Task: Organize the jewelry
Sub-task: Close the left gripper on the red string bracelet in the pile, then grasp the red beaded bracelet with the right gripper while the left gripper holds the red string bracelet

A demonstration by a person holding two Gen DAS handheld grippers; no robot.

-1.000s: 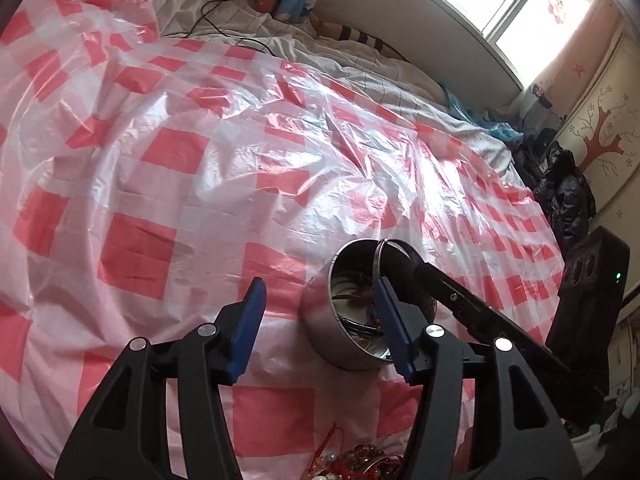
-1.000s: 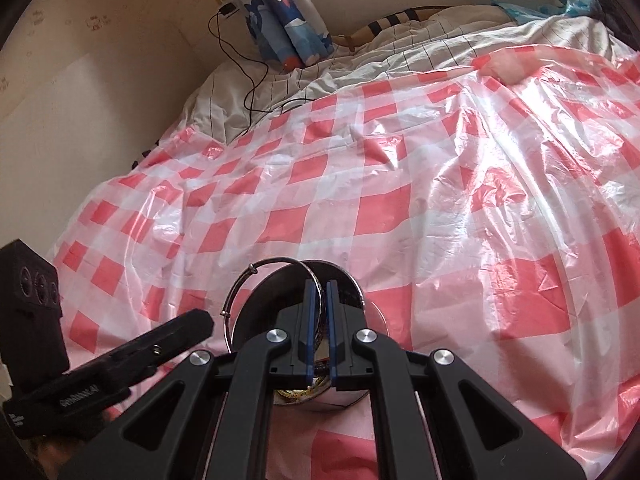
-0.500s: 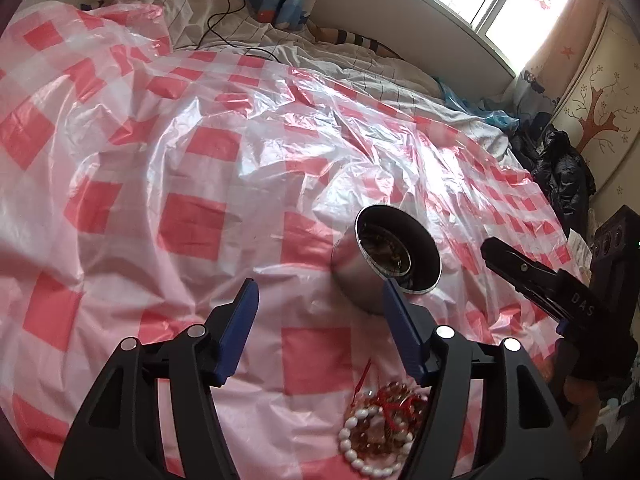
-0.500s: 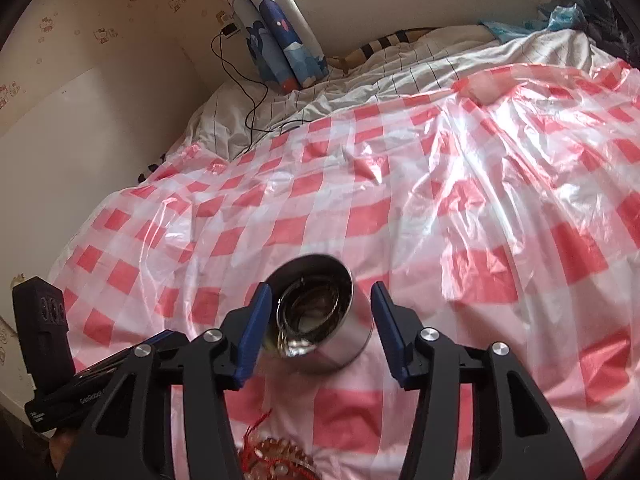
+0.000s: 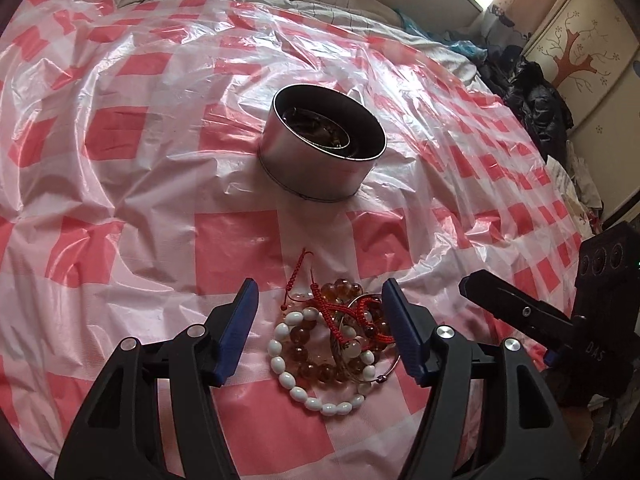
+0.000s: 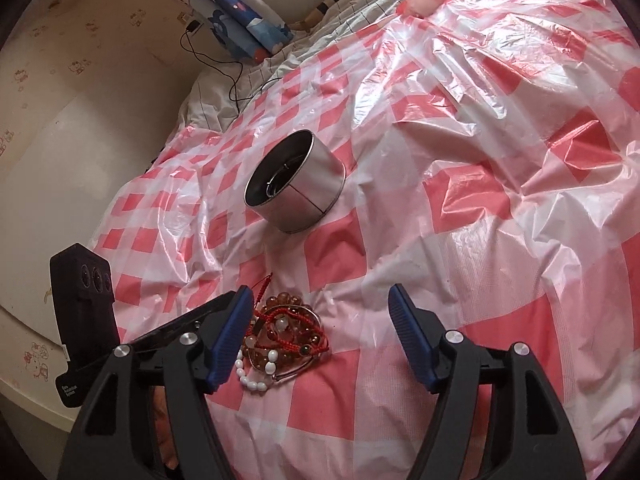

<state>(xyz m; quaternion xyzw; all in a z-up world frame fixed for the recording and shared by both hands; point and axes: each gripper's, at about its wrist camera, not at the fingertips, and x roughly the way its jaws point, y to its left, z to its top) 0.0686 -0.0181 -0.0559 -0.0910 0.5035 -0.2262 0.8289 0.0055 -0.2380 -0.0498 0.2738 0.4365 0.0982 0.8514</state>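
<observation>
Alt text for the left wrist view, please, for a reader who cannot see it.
The open left gripper hovers over a tangled pile of bracelets, white beads, amber beads and red cord, on a red-and-white checked plastic sheet. Beyond stands a round metal tin already holding jewelry; the right gripper enters from the right.

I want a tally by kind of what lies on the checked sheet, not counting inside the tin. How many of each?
Metal tin: 1
White bead bracelet: 1
Thin metal bangle: 1
Tangle of amber beads and red cords: 1
Total: 4
</observation>
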